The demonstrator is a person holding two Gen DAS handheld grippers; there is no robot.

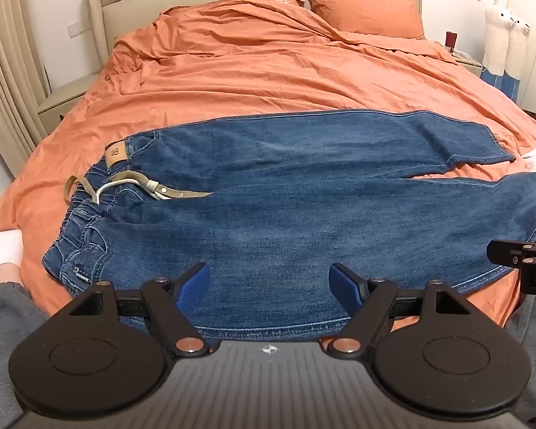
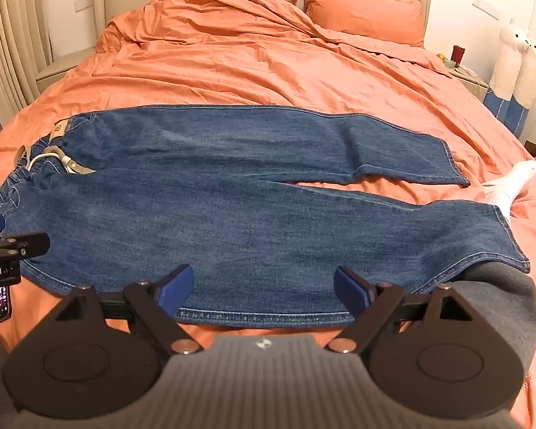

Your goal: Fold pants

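Jeans lie flat across the orange bed, with the waist at 9 o'clock and both legs reaching toward 3 o'clock. No fold is made yet, it seems: the two legs lie side by side, a little apart at the hems, and the full length is open. So the whole task is left, probably first to bring one leg over the other, then to fold the length.

The left gripper hangs over the near edge of the jeans at 6 o'clock, its jaws wide apart and with nothing held between them. The right gripper hangs the same way over the near leg, also spread wide and empty.

By count: one pair of jeans, one belt loose at the waist, two pillows at 12 o'clock, two grippers. Two feet in white socks of the person rest on the bed, one at each side.
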